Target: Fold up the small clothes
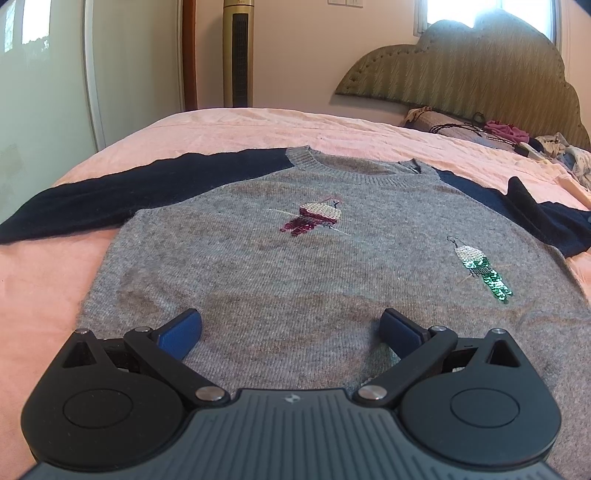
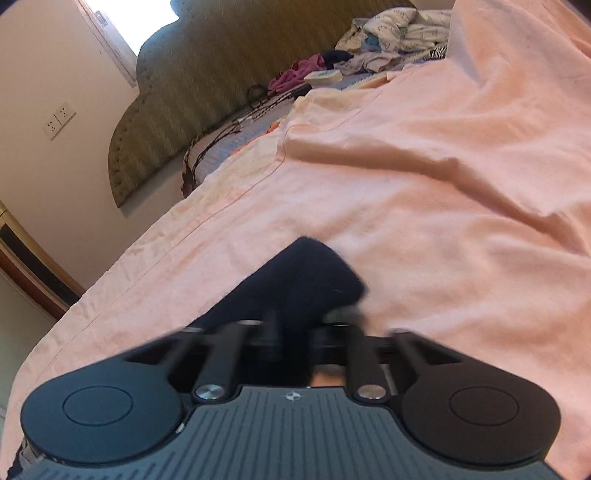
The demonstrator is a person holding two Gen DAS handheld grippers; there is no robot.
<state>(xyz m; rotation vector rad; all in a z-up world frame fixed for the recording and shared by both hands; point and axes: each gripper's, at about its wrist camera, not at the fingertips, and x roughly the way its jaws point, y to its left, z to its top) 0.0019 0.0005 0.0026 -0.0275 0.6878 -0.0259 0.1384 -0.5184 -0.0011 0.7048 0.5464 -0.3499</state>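
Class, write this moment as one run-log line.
stage: fold starting | left gripper: open above grey sweater hem | right gripper: shut on navy sleeve | surface: pink bedsheet

So the left wrist cam sits low just over the hem end of the sweater (image 1: 295, 266), looking straight up along it toward the headboard (image 1: 469, 77) and the window behind, pretty level. The right wrist cam is rolled hard to one side and much closer in, nearly on top of the dark sleeve (image 2: 303, 280), facing across the pink bedspread (image 2: 424, 192). Both views catch the same headboard, the clothes pile (image 2: 391, 33) below it, and that bedspread.
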